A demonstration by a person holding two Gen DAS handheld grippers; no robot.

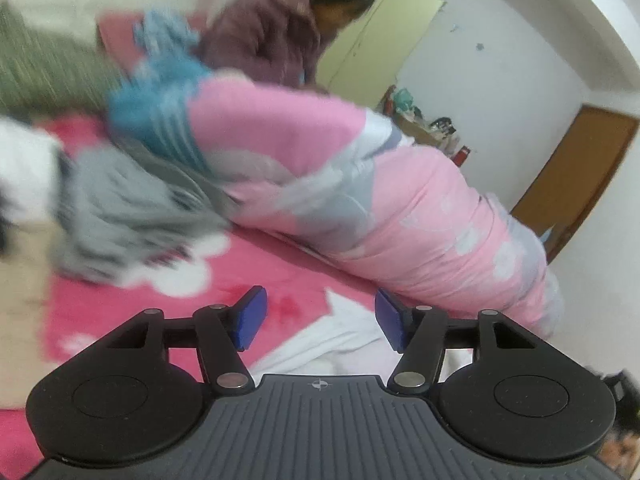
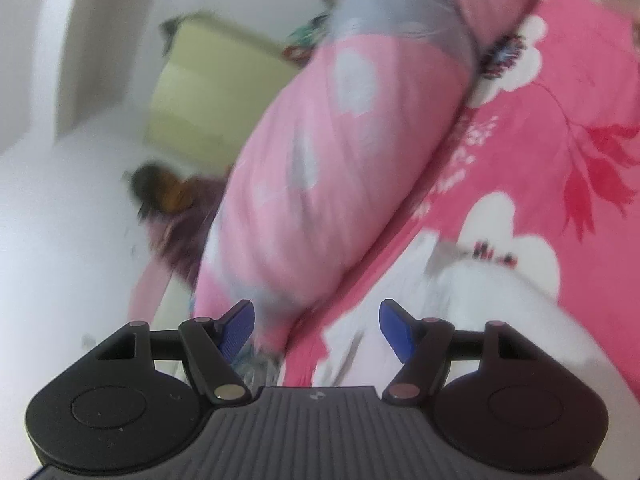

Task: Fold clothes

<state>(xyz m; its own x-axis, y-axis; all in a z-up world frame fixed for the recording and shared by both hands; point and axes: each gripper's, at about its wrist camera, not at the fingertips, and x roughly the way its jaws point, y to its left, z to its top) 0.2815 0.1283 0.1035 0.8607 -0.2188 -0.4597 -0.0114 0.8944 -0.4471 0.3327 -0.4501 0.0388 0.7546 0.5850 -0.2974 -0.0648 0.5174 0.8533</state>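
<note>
Left wrist view: the left gripper occupies the lower centre of the frame, its blue pads standing apart with nothing between them; behind the gap lies a white garment on the pink floral bedspread, just below the fingertips and apparently not gripped. A rolled pink quilt runs diagonally from centre to lower right, seemingly pushed aside to free a working surface. A heap of unfolded clothes sits at left: a grey striped garment at middle left and a blue garment above it, likely waiting their turn. A person in a purple jacket bends over at upper centre, beside a yellow-green cabinet; a brown door shows at right. Motion blur softens the whole scene. Right wrist view: the right gripper sits at lower centre, jaws likewise apart and empty. The camera is rolled, so the quilt crosses the frame from upper right to lower centre. The white garment lies at lower right on the bedspread, beside and beyond the right pad, apparently untouched. The person appears at middle left, the cabinet above. Both open, empty grippers suggest a pause between grasps.
</note>
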